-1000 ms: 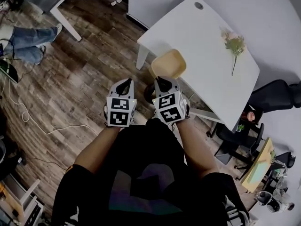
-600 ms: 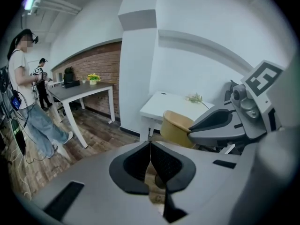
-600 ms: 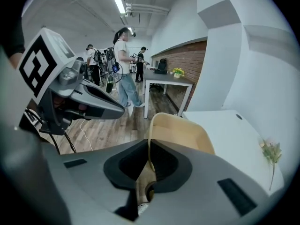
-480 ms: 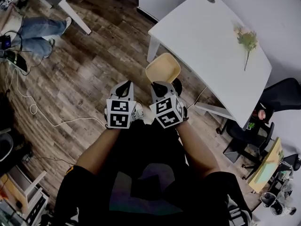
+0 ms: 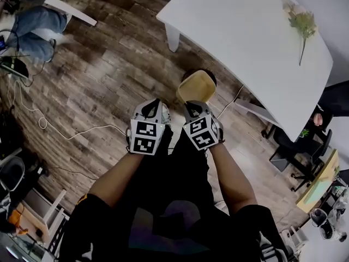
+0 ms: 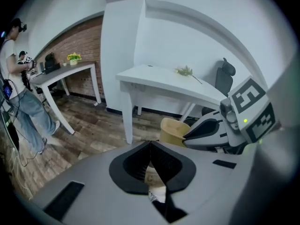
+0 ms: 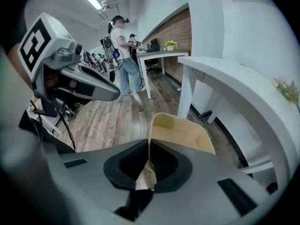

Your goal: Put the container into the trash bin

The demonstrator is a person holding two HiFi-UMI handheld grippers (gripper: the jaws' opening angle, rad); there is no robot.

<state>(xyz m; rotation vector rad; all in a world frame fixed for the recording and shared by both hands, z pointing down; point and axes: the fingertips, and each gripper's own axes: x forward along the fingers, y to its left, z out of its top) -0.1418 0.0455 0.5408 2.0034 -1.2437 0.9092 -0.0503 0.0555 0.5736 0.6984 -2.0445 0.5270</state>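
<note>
- Left claw [image 5: 154, 105] first: jaws pressed together with nothing between them. It rides level with its partner and carries no load.
- Just to its right, the right claw [image 5: 192, 107] is clenched on the container [image 5: 197, 87], the near rim pinched between its jaws.
- So the container is up in the air, straight ahead of the right claw and off the floor [image 5: 103, 86]. Its mouth faces up and its long axis runs away from the claw.
- How it looks: a pale yellow tub with thin walls and rounded corners, empty as far as we can see. A one-sided rim grip on something this light could let it tip, we'd say.
- Just beyond the container's far edge there's a dark shape [image 5: 210, 78] low down. Whether that is where the container goes, we can't tell.
- Further ahead and to the right of the right claw spreads the white worktop [image 5: 240, 31].
- Our read: the right claw does the drop, and the left is nearby but not needed.
</note>
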